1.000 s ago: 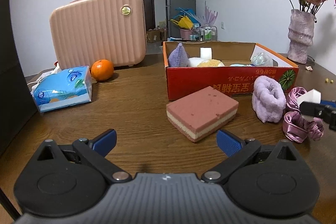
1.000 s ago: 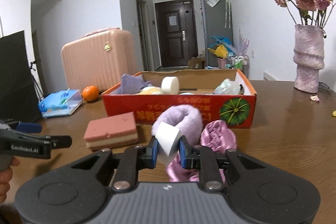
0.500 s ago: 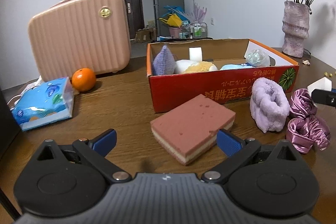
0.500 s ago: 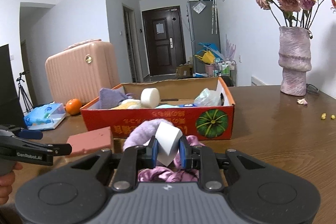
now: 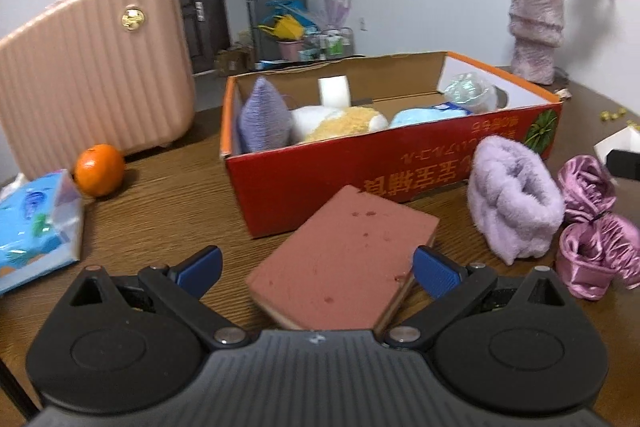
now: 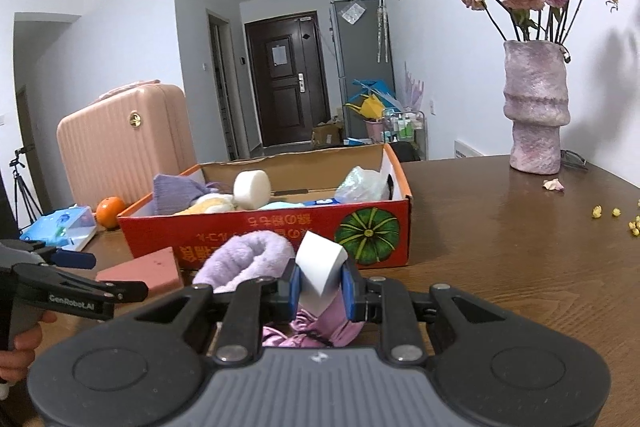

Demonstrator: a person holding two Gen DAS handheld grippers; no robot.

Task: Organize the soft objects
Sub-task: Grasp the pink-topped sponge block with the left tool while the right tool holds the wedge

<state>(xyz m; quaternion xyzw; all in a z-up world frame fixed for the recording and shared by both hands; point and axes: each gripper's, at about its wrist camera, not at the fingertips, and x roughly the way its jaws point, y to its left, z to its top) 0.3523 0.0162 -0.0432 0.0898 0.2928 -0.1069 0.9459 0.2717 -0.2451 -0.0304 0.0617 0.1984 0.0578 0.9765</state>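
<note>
Pink sponge block (image 5: 344,259): flat on the surface, just before the red box (image 5: 400,167), its long axis running away diagonally, between the left gripper (image 5: 316,267) fingers, spread wide. Right gripper (image 6: 320,281): clamped on a white foam piece (image 6: 318,265).

Brown wooden table (image 5: 168,211), red cardboard box (image 5: 360,179), pink sponge (image 5: 344,259), orange (image 5: 99,170), tissue pack (image 5: 36,223), vase (image 6: 536,115)

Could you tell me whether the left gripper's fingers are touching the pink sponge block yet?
Apart. In the left wrist view the left gripper stands open with the pink sponge block between its blue fingers; brown table shows between the left pad and the block.
</note>
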